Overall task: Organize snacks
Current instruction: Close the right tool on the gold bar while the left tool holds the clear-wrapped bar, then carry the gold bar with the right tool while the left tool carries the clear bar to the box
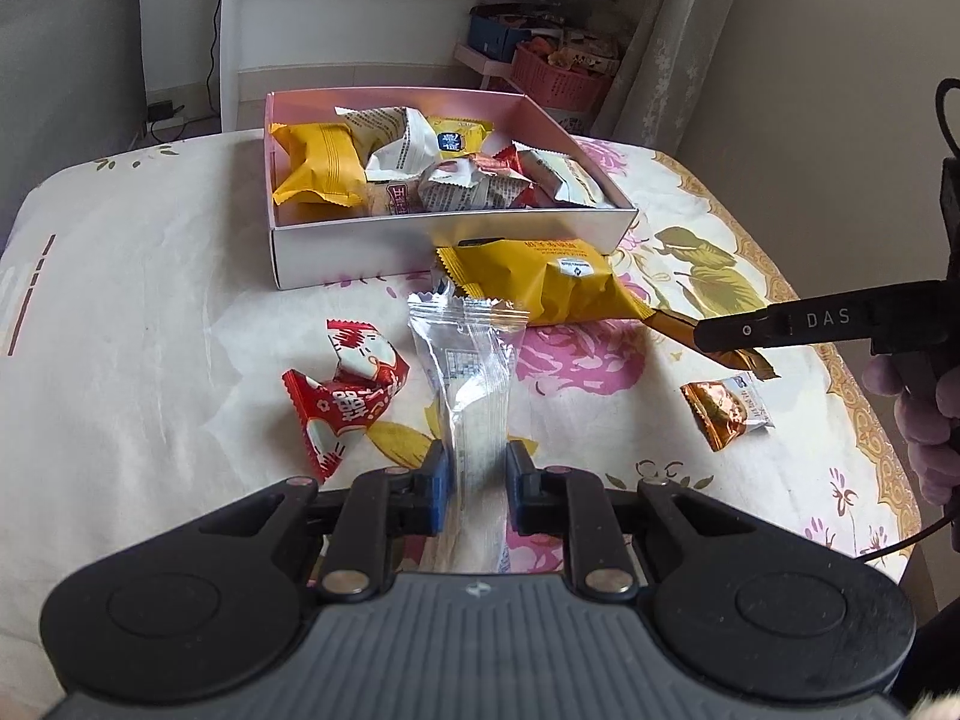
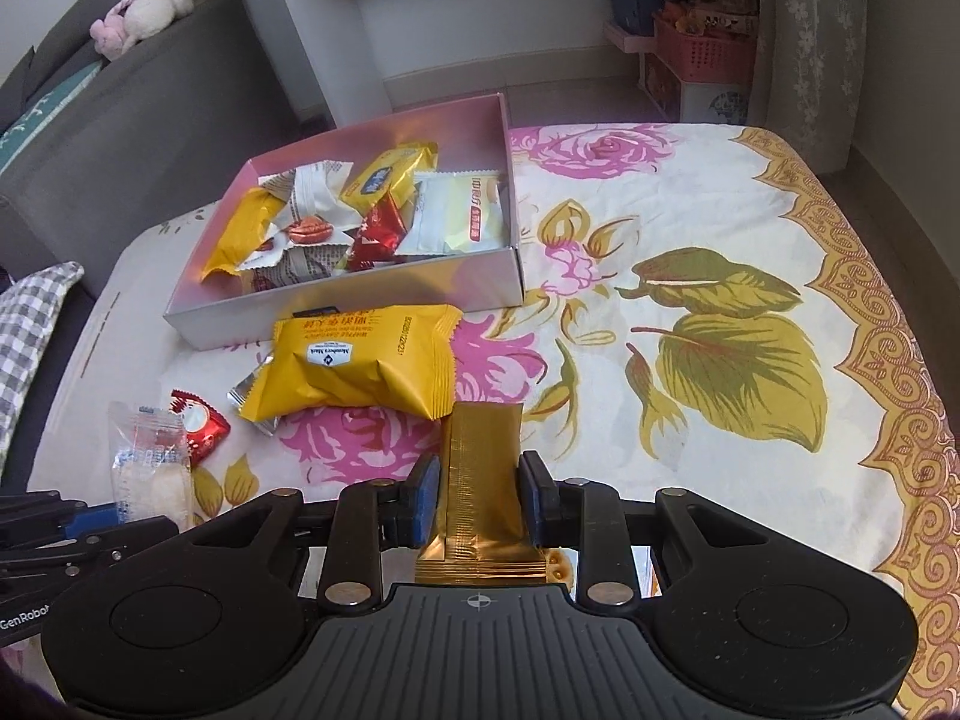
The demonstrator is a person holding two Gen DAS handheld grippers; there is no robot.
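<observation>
A pink-white box (image 1: 420,243) on the flowered table holds several wrapped snacks; it also shows in the right wrist view (image 2: 360,306). My left gripper (image 1: 477,468) is shut on a clear plastic snack packet (image 1: 468,372), seen too in the right wrist view (image 2: 153,468). My right gripper (image 2: 480,489) is shut on a gold-brown snack bar (image 2: 483,468), which shows from the side in the left wrist view (image 1: 678,327). A big yellow cake packet (image 1: 540,285) lies just in front of the box, touching the bar's tip (image 2: 360,360).
A red-white candy packet (image 1: 345,387) lies left of the clear packet. A small orange snack (image 1: 726,408) lies at the right. Behind the table are a grey sofa (image 2: 120,120), white shelves (image 1: 360,12) and pink baskets (image 1: 558,81).
</observation>
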